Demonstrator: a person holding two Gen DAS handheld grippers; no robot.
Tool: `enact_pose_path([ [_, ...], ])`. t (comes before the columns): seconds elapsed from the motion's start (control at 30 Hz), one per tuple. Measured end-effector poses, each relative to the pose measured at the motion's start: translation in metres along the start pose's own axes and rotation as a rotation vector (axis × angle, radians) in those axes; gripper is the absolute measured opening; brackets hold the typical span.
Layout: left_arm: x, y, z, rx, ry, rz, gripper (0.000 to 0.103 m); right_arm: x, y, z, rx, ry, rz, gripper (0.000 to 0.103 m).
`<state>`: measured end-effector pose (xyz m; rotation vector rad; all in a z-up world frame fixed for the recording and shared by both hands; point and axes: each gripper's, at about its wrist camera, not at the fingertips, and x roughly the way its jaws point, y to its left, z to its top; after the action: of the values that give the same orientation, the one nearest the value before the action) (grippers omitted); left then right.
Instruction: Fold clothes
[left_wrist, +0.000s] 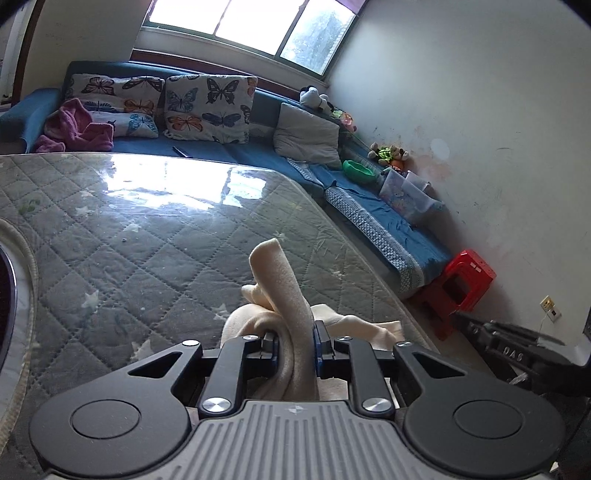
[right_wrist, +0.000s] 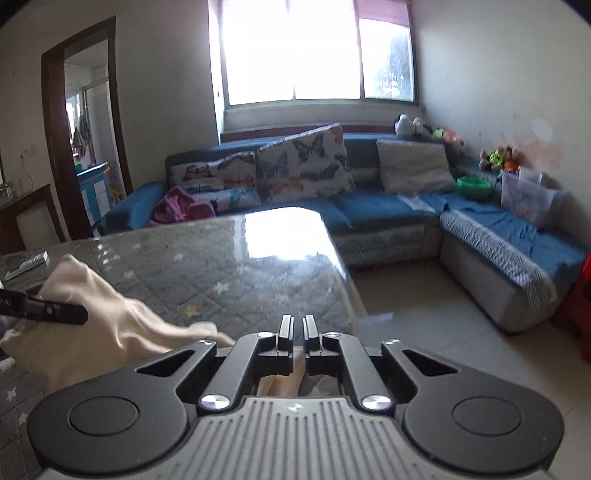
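A cream garment (left_wrist: 288, 295) is bunched between the jaws of my left gripper (left_wrist: 295, 343), which is shut on a thick fold of it above the quilted table (left_wrist: 147, 240). In the right wrist view the same cream garment (right_wrist: 110, 325) hangs at the left, held by the left gripper (right_wrist: 55, 314). My right gripper (right_wrist: 296, 332) has its jaws nearly together near the table's right edge, with a strip of cream cloth showing just behind them. The right gripper also shows at the right of the left wrist view (left_wrist: 517, 354).
The table has a glossy cover over a grey quilted star cloth (right_wrist: 221, 266). A blue corner sofa (right_wrist: 388, 210) with butterfly cushions (right_wrist: 303, 162), a pink garment (right_wrist: 181, 206), toys and a green bowl (right_wrist: 474, 186) stands behind. A red stool (left_wrist: 461, 284) stands by the wall. A small box (right_wrist: 27, 264) lies on the table's left.
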<state>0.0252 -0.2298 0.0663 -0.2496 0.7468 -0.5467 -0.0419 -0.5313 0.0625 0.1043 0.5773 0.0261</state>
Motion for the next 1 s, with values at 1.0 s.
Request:
enact_pose_path([
  [1.0,0.007,-0.018,0.020,0.063,-0.025,-0.056,0.018,-0.015,0.001,0.020,-0.031,-0.120,-0.050,0.010],
])
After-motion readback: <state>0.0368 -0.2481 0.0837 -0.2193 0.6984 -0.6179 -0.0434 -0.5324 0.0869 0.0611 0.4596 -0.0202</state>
